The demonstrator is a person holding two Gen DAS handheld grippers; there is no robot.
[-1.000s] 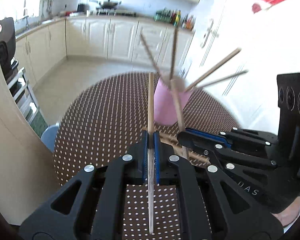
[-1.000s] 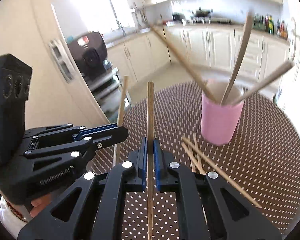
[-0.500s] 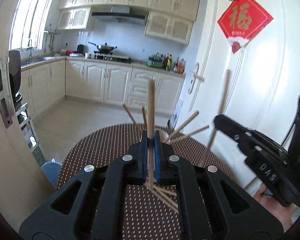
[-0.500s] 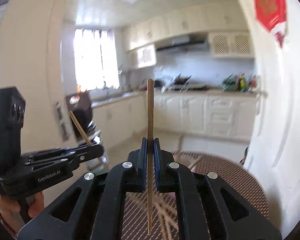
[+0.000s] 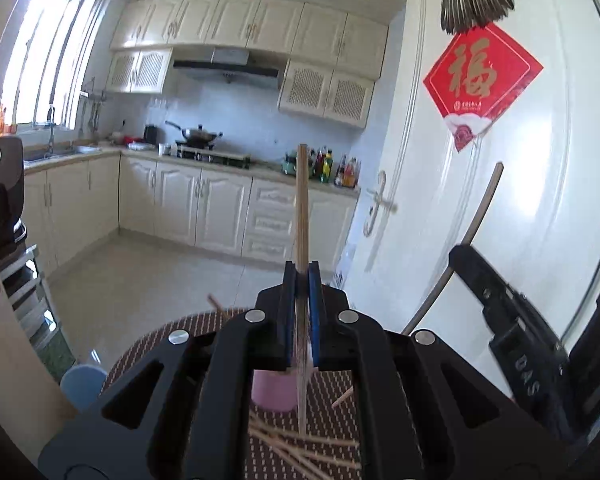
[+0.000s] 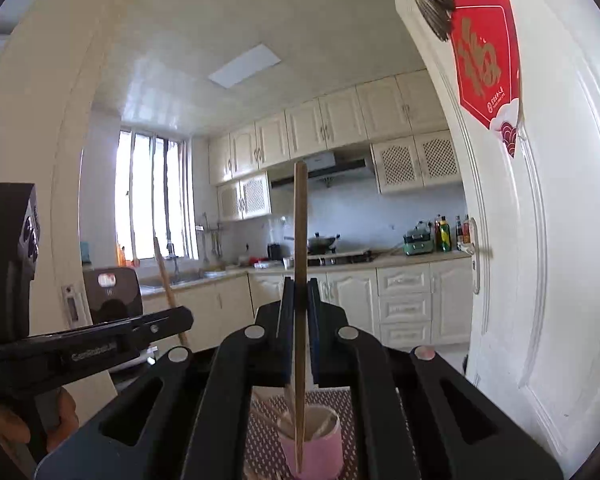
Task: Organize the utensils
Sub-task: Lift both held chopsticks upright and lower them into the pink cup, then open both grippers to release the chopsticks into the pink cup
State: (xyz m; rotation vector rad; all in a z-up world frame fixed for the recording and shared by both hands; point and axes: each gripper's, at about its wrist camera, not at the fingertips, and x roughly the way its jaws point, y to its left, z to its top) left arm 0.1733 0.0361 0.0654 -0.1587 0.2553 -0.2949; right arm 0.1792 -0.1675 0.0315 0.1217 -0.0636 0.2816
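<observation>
Both grippers raised, right view (image 6: pixel 300 292) shows cup's (image 6: pixel 312 446) opening

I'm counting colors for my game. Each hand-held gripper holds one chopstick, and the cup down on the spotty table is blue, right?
Not quite: the cup is pink, not blue, as the right wrist view shows. The rest holds: the left hand-held gripper and the right hand-held gripper each clamp one chopstick, and the cup stands on the spotty table.

Left claw (image 5: pixel 300 312): clamped on upright chopstick (image 5: pixel 302 200).
Right claw (image 5: pixel 458 254): at 3 o'clock, gripping chopstick (image 5: pixel 482 210).
Pink cup (image 5: pixel 272 394): on bench (image 5: pixel 172 340).
Loose chopsticks (image 5: pixel 300 446): at 6 o'clock.
</observation>
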